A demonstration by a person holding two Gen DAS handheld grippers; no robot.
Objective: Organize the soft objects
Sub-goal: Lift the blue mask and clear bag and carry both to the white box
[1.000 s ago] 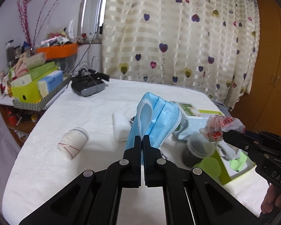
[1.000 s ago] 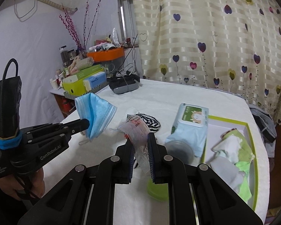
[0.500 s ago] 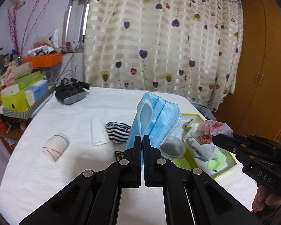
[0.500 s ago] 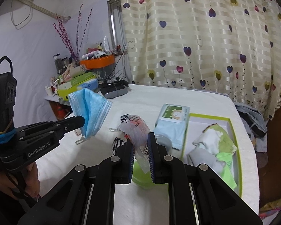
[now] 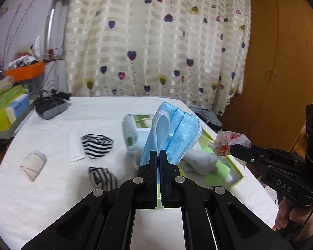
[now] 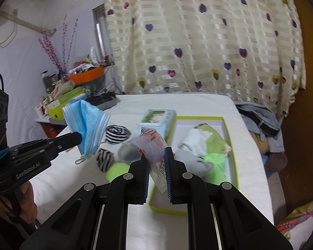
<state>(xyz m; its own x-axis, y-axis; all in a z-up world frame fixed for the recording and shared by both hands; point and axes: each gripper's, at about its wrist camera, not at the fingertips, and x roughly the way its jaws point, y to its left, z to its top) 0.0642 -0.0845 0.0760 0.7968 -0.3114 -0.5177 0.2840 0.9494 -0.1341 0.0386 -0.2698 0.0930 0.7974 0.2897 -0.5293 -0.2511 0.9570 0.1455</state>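
My left gripper [image 5: 158, 153] is shut on a blue face mask [image 5: 173, 133] and holds it above the white table; the mask also shows in the right wrist view [image 6: 87, 127]. My right gripper [image 6: 155, 156] is shut on a crinkly clear plastic packet with red print [image 6: 151, 143], seen in the left wrist view [image 5: 229, 142] too. A green-rimmed tray [image 6: 232, 145] holds white, grey and green cloths [image 6: 200, 143]. Two striped socks [image 5: 97, 145] [image 5: 103, 177], a white roll [image 5: 75, 145] and a rolled cloth [image 5: 32, 165] lie on the table.
A wet-wipes pack [image 5: 137, 129] lies beside the tray. A small clear cup [image 6: 128, 152] and green lid [image 6: 116, 170] sit by the tray. A VR headset [image 5: 50, 106] and a cluttered shelf of boxes [image 5: 4, 108] stand at far left. Clothes [image 6: 258, 120] hang off the table's right edge.
Both grippers have risen and swung right with their loads. The tray now lies under and ahead of them, and more of the table and striped socks show.
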